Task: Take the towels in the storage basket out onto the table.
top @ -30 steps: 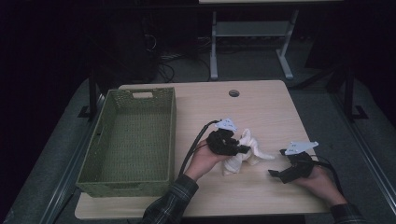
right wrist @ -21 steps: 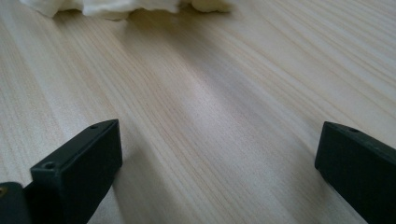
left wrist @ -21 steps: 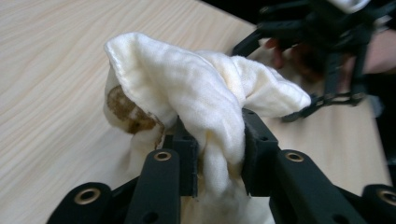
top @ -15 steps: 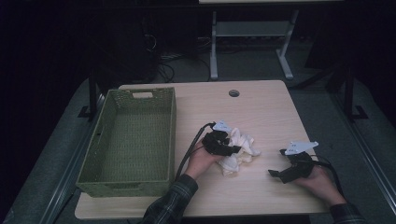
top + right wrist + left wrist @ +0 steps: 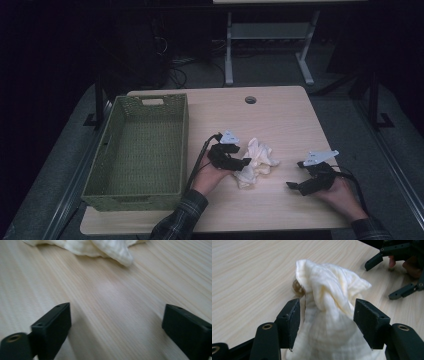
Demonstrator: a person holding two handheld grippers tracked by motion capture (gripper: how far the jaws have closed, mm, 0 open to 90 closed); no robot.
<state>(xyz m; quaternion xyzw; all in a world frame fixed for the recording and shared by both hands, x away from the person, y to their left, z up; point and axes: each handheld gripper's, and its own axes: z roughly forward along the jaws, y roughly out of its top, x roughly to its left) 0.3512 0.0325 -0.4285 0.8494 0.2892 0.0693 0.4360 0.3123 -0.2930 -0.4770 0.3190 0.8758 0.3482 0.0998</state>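
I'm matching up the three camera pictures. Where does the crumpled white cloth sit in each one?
High view: the white cloth lies on the table, right of centre, just right of the left gripper.
Left gripper view: the cloth is in the centre, between open jaws that have just been opening.
Right gripper view: its edge lies along the top.
Shared landmark: the light wooden table.

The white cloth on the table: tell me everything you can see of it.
The cloth is cream-white, soft and crinkled like gauze, bunched into a loose heap on the bare wooden table, right of the green basket. In the left gripper view a twisted fold stands up between the left gripper, whose jaws have just been opening and stand clear of it. Something small and brownish peeks out behind it.
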